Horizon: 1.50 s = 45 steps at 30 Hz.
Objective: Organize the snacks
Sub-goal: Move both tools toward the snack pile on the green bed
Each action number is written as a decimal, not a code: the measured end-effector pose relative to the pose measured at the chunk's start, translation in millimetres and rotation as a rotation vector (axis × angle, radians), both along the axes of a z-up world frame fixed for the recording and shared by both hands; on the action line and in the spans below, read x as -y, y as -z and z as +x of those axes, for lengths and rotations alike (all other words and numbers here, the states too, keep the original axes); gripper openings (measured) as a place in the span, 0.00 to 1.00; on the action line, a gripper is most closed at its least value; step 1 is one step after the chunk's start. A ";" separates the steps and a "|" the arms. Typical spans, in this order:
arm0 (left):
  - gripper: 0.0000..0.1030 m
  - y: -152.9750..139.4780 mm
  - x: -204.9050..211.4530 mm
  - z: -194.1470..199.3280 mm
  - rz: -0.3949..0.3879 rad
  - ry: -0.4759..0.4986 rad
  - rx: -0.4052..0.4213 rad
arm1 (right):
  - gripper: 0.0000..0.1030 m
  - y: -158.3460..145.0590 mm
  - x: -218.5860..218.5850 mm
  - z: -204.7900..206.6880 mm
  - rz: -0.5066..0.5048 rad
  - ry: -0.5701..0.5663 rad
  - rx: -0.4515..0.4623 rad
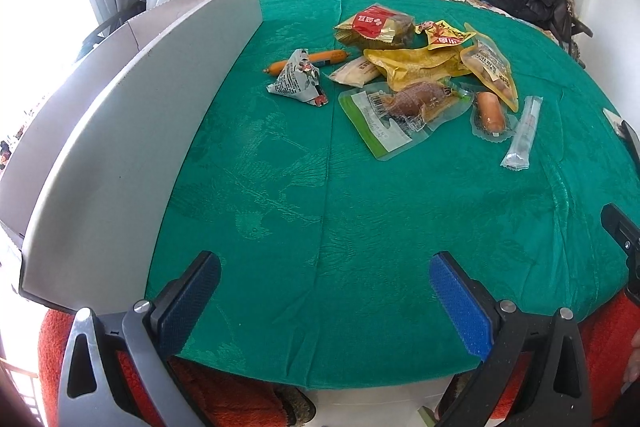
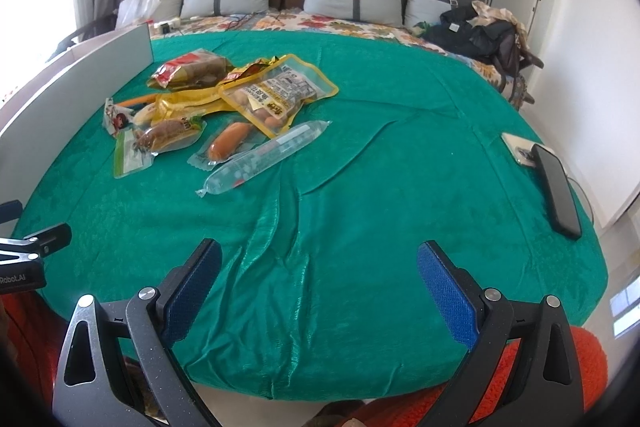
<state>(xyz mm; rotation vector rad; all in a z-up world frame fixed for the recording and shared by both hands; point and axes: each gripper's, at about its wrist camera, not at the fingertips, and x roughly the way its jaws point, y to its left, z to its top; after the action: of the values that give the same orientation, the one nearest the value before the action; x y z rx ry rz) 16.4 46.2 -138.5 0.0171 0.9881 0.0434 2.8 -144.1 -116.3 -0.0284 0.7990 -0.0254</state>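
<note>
Green bedspread (image 1: 320, 211) carries the snack pile (image 1: 424, 75) at far centre, grey box (image 1: 132, 115) left; left gripper (image 1: 324, 303) and right gripper (image 2: 320, 291) hang near, jaws apart, empty; overlapping slick packets risk double pickup.

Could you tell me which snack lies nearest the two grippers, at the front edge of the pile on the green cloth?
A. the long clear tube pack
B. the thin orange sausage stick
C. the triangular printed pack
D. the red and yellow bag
A: in the right wrist view the long clear tube pack reaches farthest toward the camera on the green cloth, ahead of every other snack in the pile.
</note>
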 end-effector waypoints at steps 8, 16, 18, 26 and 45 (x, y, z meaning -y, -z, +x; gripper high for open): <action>1.00 3.0 1.4 0.6 -0.002 0.010 -0.015 | 0.97 3.1 -1.1 0.6 -0.004 -0.005 -0.016; 1.00 8.1 0.6 3.5 -0.050 0.025 -0.053 | 0.97 5.2 -1.6 2.6 -0.007 -0.010 -0.028; 1.00 8.7 1.4 3.5 -0.049 0.029 -0.054 | 0.97 5.6 -1.4 2.7 -0.006 -0.011 -0.032; 1.00 11.8 5.4 4.9 -0.025 0.042 -0.062 | 0.97 7.7 -1.1 4.7 -0.005 -0.011 -0.042; 1.00 30.7 -10.7 38.5 -0.054 0.030 -0.037 | 0.97 42.3 -11.0 35.2 0.020 -0.085 -0.142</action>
<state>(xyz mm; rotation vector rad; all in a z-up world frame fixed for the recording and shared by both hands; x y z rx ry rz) 54.9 56.8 -169.3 -0.0172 1.0253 -0.0114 38.0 -133.1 -158.6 -0.0454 0.9396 0.0653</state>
